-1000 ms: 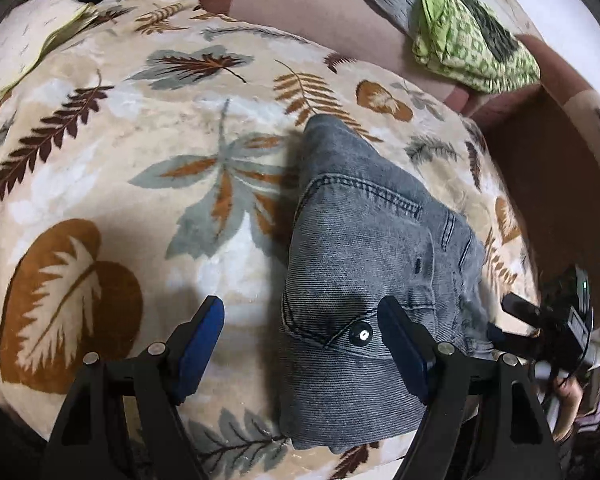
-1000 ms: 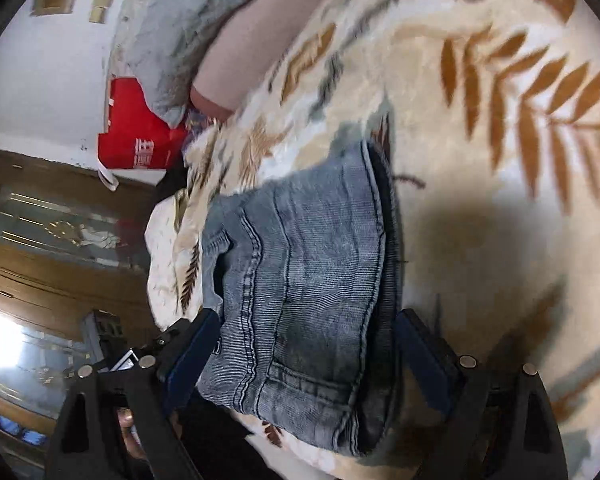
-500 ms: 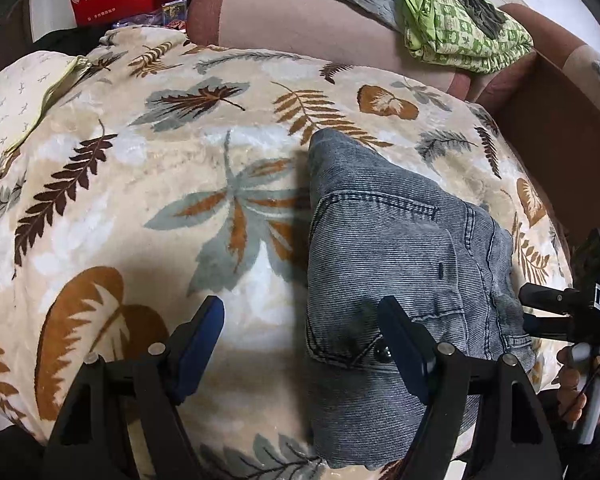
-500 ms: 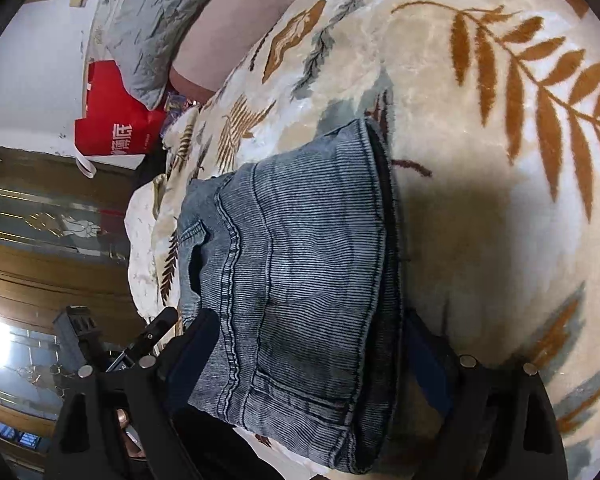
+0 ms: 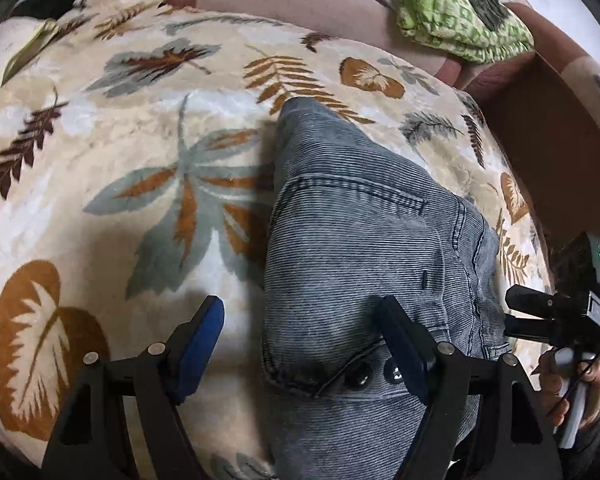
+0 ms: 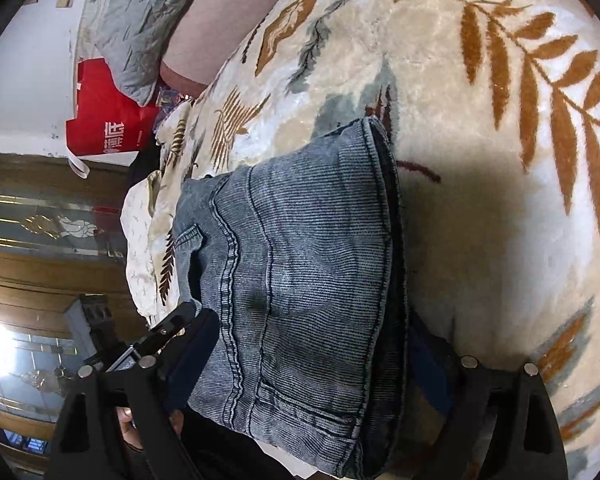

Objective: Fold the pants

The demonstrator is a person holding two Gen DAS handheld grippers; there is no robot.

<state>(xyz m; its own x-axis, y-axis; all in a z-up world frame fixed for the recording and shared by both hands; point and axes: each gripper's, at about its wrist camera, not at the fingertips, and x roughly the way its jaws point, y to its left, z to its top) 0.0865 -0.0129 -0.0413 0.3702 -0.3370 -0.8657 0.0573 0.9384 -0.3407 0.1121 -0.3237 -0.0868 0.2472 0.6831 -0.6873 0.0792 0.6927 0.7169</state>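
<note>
Folded grey-blue jeans (image 5: 360,240) lie on a cream blanket with a leaf pattern (image 5: 100,140). My left gripper (image 5: 300,340) is open low over the waistband end. Its right finger (image 5: 400,344) hovers beside the waist buttons, and its left finger sits over bare blanket. In the right wrist view the jeans (image 6: 300,280) fill the gap of my right gripper (image 6: 312,360), which stands wide open astride the folded stack. The stack's edge partly hides its right finger. From the left wrist view, the right gripper (image 5: 516,314) sits at the jeans' right edge, with a hand on its handle.
A green patterned cloth (image 5: 460,12) lies on a brown bolster (image 5: 300,4) behind the blanket. A brown panel (image 5: 560,140) borders the right side. A grey quilted pillow (image 6: 140,20), a red bag (image 6: 104,120) and a wooden glazed door (image 6: 28,240) are beyond.
My left gripper has sunk closer to the jeans, so the waist buttons now sit right beside its right finger. The right gripper has stayed astride the jeans.
</note>
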